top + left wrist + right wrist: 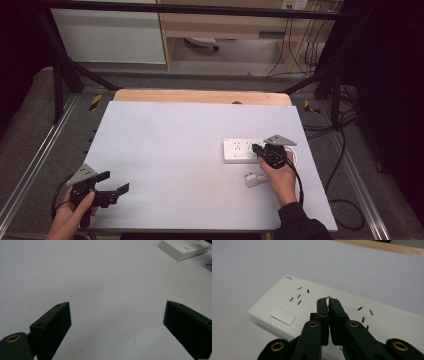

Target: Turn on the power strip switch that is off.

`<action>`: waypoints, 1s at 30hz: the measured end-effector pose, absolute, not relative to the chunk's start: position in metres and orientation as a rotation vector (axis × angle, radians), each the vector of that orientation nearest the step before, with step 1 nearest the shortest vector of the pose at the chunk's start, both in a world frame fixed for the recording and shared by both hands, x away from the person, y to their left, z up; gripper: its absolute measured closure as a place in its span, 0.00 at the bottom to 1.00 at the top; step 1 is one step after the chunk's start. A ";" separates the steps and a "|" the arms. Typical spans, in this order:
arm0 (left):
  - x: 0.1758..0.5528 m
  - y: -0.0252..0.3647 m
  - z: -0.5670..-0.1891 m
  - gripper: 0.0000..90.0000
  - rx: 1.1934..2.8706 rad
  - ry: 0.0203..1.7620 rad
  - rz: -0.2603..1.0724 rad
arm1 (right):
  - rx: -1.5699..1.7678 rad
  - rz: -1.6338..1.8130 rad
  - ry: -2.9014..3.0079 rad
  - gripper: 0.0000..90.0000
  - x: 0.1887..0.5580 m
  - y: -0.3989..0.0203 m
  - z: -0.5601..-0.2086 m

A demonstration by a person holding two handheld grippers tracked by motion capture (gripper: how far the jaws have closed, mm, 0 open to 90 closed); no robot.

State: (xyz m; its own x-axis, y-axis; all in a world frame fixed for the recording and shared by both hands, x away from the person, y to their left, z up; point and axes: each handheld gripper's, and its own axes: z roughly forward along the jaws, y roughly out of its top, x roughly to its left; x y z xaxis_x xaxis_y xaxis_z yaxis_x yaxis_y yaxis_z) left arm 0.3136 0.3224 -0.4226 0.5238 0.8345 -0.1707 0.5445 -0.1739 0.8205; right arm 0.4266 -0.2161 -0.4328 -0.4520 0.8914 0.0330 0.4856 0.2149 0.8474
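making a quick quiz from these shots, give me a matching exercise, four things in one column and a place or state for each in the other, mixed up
Things
1. left gripper
2. right gripper
3. power strip
4. small white plug adapter

Places or states
A. lies on the mat just left of the person's right hand
B. jaws shut, nothing between them, tips over the power strip
C. jaws wide apart over bare mat, near the table's front left
D. white, flat on the mat at the right, with a switch at its left end

Pairs: 1-C, 2-B, 3-D, 4-A
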 end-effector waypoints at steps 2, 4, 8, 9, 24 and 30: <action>0.314 0.322 -0.423 0.09 1.853 1.139 0.399 | 1.275 1.144 2.033 0.98 0.426 -0.215 -0.434; 0.314 0.322 -0.423 0.09 1.854 1.138 0.399 | 1.266 1.139 2.041 0.98 0.426 -0.215 -0.435; 0.314 0.322 -0.423 0.09 1.854 1.140 0.397 | 1.267 1.132 2.044 0.98 0.425 -0.214 -0.436; 0.314 0.322 -0.423 0.09 1.854 1.140 0.397 | 1.268 1.131 2.046 0.99 0.424 -0.214 -0.436; 0.314 0.322 -0.423 0.09 1.854 1.144 0.396 | 1.264 1.117 2.049 1.00 0.421 -0.216 -0.438; 0.314 0.322 -0.423 0.09 1.854 1.141 0.396 | 1.251 1.110 2.055 1.00 0.420 -0.215 -0.438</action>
